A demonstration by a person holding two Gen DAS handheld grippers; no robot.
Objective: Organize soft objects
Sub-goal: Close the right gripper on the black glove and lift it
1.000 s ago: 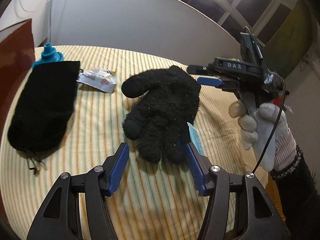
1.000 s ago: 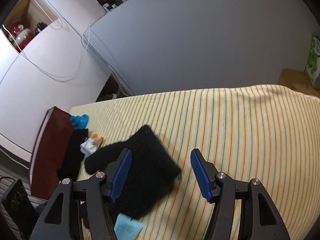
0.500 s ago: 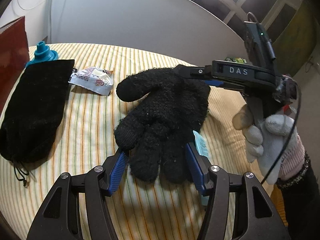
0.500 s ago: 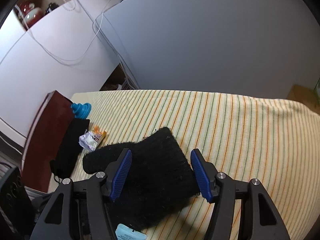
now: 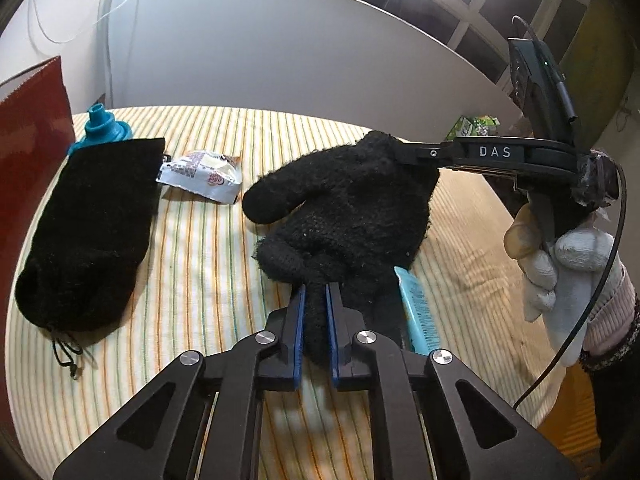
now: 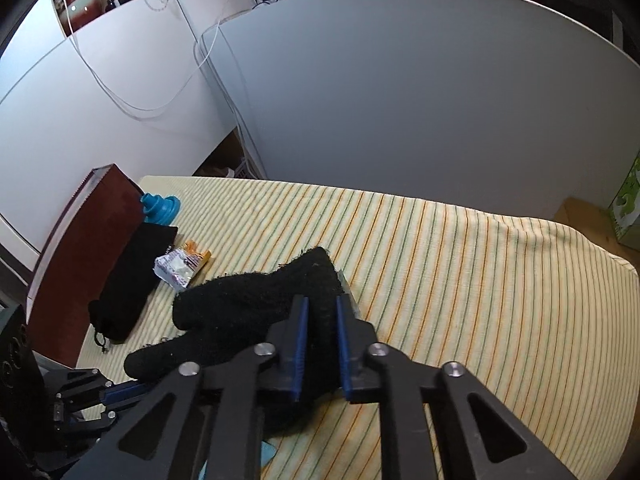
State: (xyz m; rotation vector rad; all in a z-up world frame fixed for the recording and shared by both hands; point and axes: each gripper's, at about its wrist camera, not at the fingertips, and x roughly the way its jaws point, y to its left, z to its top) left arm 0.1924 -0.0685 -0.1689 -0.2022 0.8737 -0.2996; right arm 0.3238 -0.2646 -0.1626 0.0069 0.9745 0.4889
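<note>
A fuzzy black glove (image 5: 348, 204) lies on the striped cloth in the middle of the table; it also shows in the right wrist view (image 6: 256, 312). My left gripper (image 5: 315, 312) is shut on one of the glove's fingers. My right gripper (image 6: 320, 320) is shut on the glove's cuff edge; it shows at the right of the left wrist view (image 5: 416, 156). The glove is held between both grippers, slightly raised. A black drawstring pouch (image 5: 88, 232) lies at the left, also seen in the right wrist view (image 6: 132, 280).
A blue silicone funnel (image 5: 100, 128) sits behind the pouch. A crumpled snack wrapper (image 5: 200, 176) lies between pouch and glove. A light blue packet (image 5: 418, 312) lies under the glove's right side. A dark red box (image 5: 28, 120) stands at the left edge. A grey partition (image 6: 400, 100) backs the table.
Both grippers went from open around the glove to shut on it: the left closed on a finger, the right on the cuff. The glove bunched up and lifted slightly.
</note>
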